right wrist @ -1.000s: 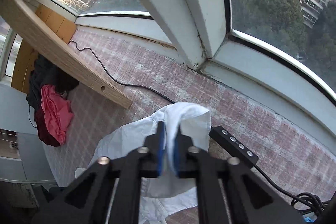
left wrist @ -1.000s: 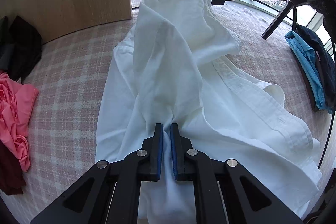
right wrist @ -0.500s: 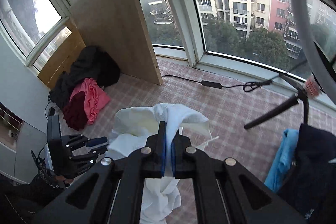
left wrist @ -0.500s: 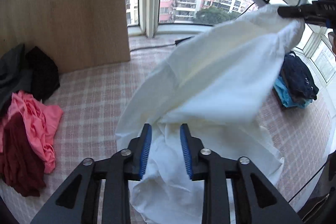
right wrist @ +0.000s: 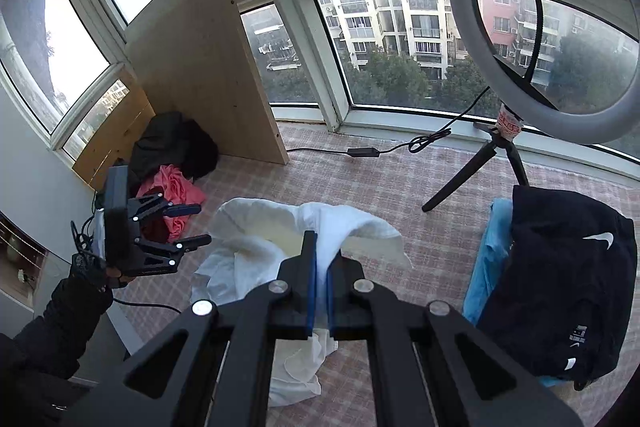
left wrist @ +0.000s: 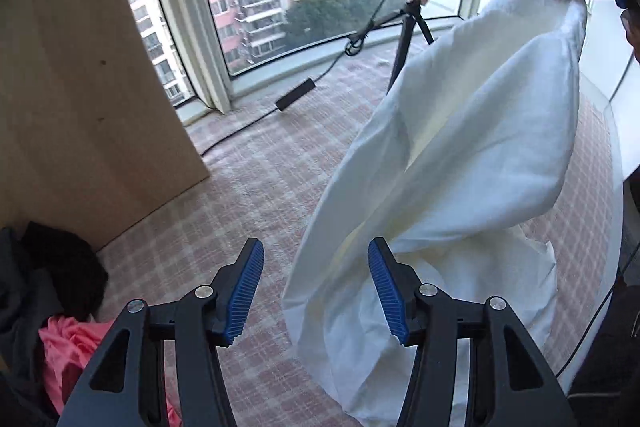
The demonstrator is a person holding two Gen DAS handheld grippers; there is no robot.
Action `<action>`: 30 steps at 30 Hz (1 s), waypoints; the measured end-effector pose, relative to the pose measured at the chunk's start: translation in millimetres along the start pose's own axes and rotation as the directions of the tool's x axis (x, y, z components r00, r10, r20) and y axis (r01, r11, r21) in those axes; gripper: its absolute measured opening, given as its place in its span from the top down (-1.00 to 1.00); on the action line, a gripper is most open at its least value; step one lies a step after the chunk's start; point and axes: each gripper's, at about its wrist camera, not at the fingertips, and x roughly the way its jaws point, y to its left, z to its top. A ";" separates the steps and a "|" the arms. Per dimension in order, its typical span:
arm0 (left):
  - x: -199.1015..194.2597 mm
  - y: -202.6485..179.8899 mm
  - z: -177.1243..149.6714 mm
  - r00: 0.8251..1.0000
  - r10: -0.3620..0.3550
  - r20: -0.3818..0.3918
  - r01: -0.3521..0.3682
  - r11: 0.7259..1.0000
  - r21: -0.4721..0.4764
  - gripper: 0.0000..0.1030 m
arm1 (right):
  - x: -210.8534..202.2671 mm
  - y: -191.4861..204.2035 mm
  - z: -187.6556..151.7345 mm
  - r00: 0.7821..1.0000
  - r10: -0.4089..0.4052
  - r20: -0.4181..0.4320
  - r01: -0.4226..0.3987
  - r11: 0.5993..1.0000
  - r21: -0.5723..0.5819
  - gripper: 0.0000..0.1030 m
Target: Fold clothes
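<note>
Right claw point(right wrist: 320, 267) clamped on shirt point(left wrist: 472, 163), hanging slantwise; left claw point(left wrist: 316, 291) just opened, empty; bare surface point(left wrist: 256, 187) leftward.

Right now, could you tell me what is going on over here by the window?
A person is sorting laundry with a handheld gripper in each hand. The right gripper is shut on a white garment and holds it up, so the cloth hangs down to the checked surface. The left gripper has just been opening; its jaws stand apart with nothing between them, the garment hanging beside it. A pink and dark clothes pile waits by the wooden board; a dark garment lies at the right.
</note>
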 end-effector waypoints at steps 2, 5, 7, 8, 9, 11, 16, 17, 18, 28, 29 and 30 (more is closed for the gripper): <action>11.6 -0.3 0.9 0.999 -0.026 -0.040 0.026 1.000 -0.002 0.18 | -4.3 2.0 0.1 1.000 0.005 0.002 -0.005 1.000 -0.005 0.92; 17.4 -0.5 0.5 0.997 -0.025 -0.079 0.024 1.000 -0.014 0.99 | -4.9 3.4 3.8 1.000 -0.016 -0.001 0.016 1.000 -0.022 0.92; 7.3 -1.4 -0.2 0.998 0.002 -0.067 -0.003 1.000 -0.015 0.99 | -1.1 3.2 7.2 1.000 -0.029 -0.010 0.028 0.999 -0.033 0.92; -4.8 0.8 1.4 0.998 0.033 -0.049 -0.035 0.999 -0.028 0.99 | 1.6 3.2 8.9 0.999 -0.034 -0.015 0.033 0.999 -0.039 0.92; -16.9 3.0 3.1 0.997 0.065 -0.031 -0.066 0.997 -0.041 0.99 | 4.4 3.4 10.9 0.999 -0.042 -0.017 0.041 0.998 -0.047 0.92; -42.0 7.0 6.5 0.992 0.128 0.004 -0.128 0.989 -0.071 0.99 | 9.5 1.8 14.9 0.999 -0.039 -0.019 0.038 0.998 -0.050 0.92; -110.4 -35.2 -4.0 0.964 0.227 0.138 -0.210 0.969 -0.128 0.99 | 17.8 -4.0 25.6 1.000 0.008 -0.023 -0.009 1.000 -0.017 0.92; -115.1 -51.8 -9.5 0.961 0.233 0.151 -0.216 0.969 -0.121 0.99 | 18.2 -3.3 27.4 1.000 0.014 -0.024 -0.014 1.000 -0.020 0.92; -104.9 -70.3 -15.5 0.962 0.238 0.136 -0.226 0.969 -0.099 0.99 | 17.7 -2.4 29.5 1.000 0.022 -0.021 -0.022 0.999 -0.023 0.92; 3.6 -191.6 -14.5 0.949 0.285 0.136 -0.291 0.957 0.021 0.41 | 7.9 19.8 52.8 0.990 0.141 0.008 -0.140 0.988 -0.062 0.92; 4.6 -193.7 -12.4 0.951 0.276 0.140 -0.280 0.960 0.004 0.39 | 6.5 22.0 53.7 0.989 0.145 0.008 -0.144 0.987 -0.070 0.92; 2.2 -194.7 -11.3 0.951 0.279 0.137 -0.278 0.960 -0.025 0.39 | 5.0 24.0 54.6 0.989 0.148 0.007 -0.147 0.986 -0.079 0.92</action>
